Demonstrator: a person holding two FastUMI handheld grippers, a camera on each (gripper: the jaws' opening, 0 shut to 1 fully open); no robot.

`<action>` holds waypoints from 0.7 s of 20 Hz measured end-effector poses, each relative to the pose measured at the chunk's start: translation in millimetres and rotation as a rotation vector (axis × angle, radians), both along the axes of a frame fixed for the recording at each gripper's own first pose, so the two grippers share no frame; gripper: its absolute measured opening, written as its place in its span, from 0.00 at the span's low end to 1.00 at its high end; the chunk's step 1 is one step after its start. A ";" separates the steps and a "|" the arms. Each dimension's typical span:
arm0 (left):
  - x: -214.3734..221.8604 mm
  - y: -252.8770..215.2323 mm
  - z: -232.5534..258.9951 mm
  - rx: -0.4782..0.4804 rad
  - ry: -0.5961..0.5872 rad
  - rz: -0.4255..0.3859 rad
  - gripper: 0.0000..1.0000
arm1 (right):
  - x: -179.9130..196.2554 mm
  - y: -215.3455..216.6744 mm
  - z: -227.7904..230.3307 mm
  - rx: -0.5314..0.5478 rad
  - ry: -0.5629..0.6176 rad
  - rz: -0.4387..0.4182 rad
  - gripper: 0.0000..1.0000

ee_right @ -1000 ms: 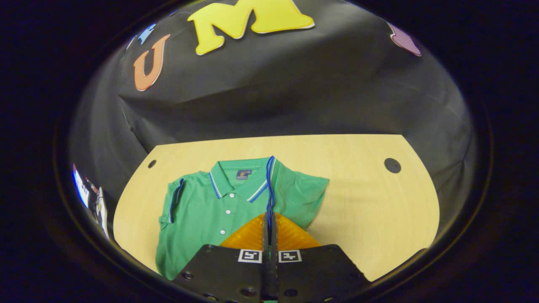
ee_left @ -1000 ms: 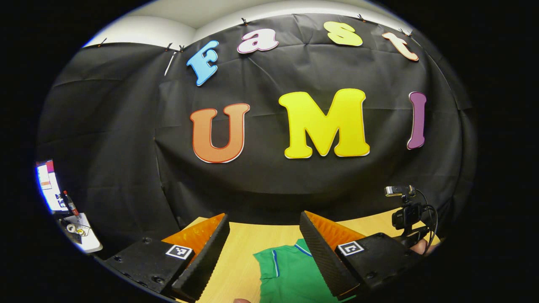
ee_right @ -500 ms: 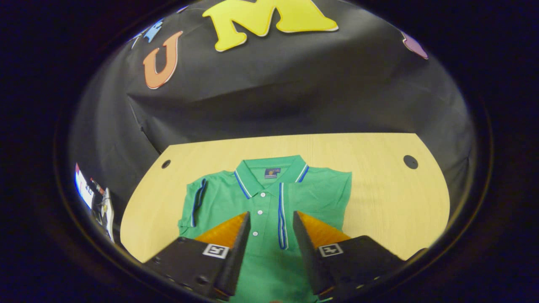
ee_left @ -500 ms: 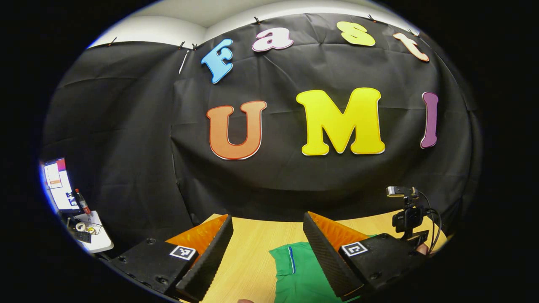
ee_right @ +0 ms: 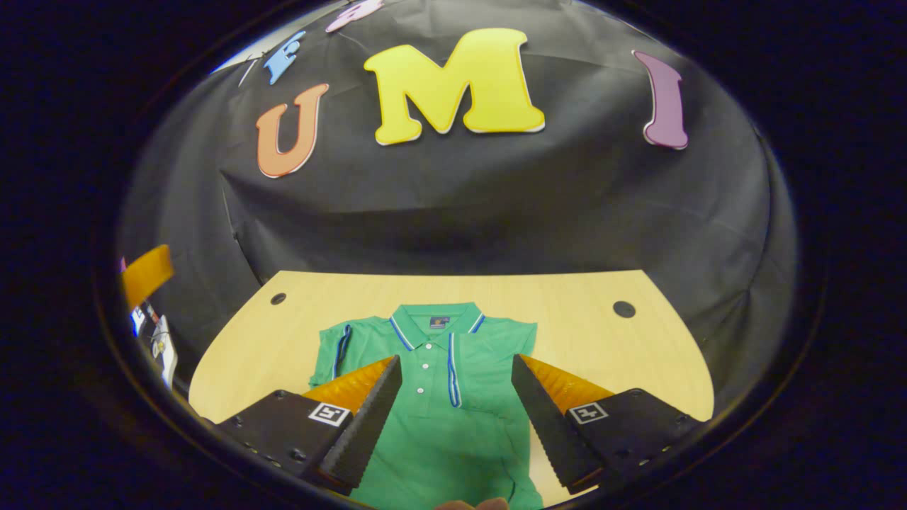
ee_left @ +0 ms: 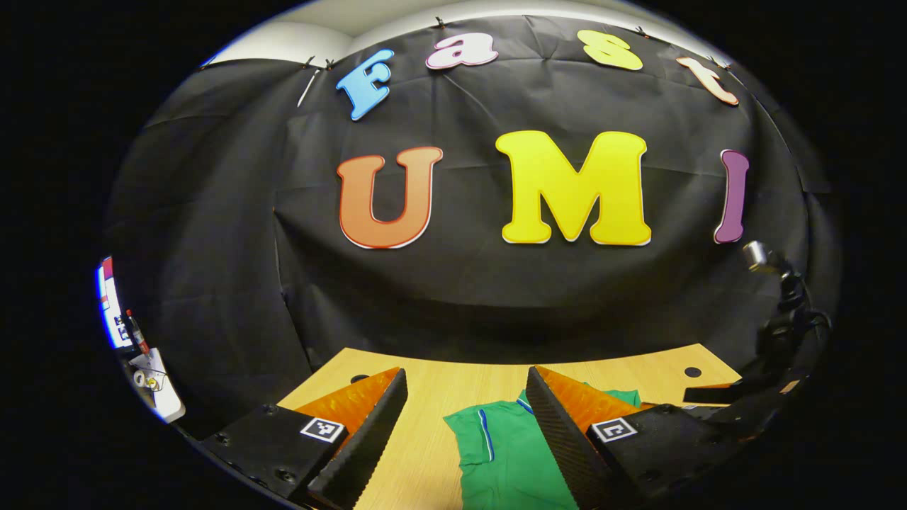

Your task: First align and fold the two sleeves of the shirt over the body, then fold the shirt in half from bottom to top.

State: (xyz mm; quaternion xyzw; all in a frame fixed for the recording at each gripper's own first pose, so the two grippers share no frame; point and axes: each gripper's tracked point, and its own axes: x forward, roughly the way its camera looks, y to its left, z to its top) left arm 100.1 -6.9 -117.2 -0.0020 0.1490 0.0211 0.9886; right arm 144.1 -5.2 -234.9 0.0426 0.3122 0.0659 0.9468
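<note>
black cloth hangs behind a light wooden table (ee_right: 609,340), and on that table we see the green polo shirt (ee_right: 453,425) lying flat, collar toward the cloth. its right-hand sleeve (ee_right: 489,368) lies folded over the chest, blue-and-white trim running down beside the buttons; the other sleeve (ee_right: 333,350) lies at the shirt's left edge. our right gripper (ee_right: 457,404) hangs above the shirt's body with fingers spread, holding nothing. our left gripper (ee_left: 464,425) hangs above the table with fingers spread wide too, the shirt's (ee_left: 503,453) edge between them.
</note>
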 end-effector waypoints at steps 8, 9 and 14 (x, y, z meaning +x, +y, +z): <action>51.7 -19.1 -86.9 -0.062 0.181 -0.043 1.00 | -26.2 -42.3 42.1 -0.045 -0.055 -0.074 0.96; 54.6 -19.0 -105.9 -0.070 0.228 -0.042 1.00 | -28.5 -46.5 42.2 -0.043 -0.051 -0.084 0.96; 69.2 -13.9 -184.7 -0.098 0.410 -0.028 1.00 | -37.3 -59.7 35.8 -0.061 -0.021 -0.094 0.96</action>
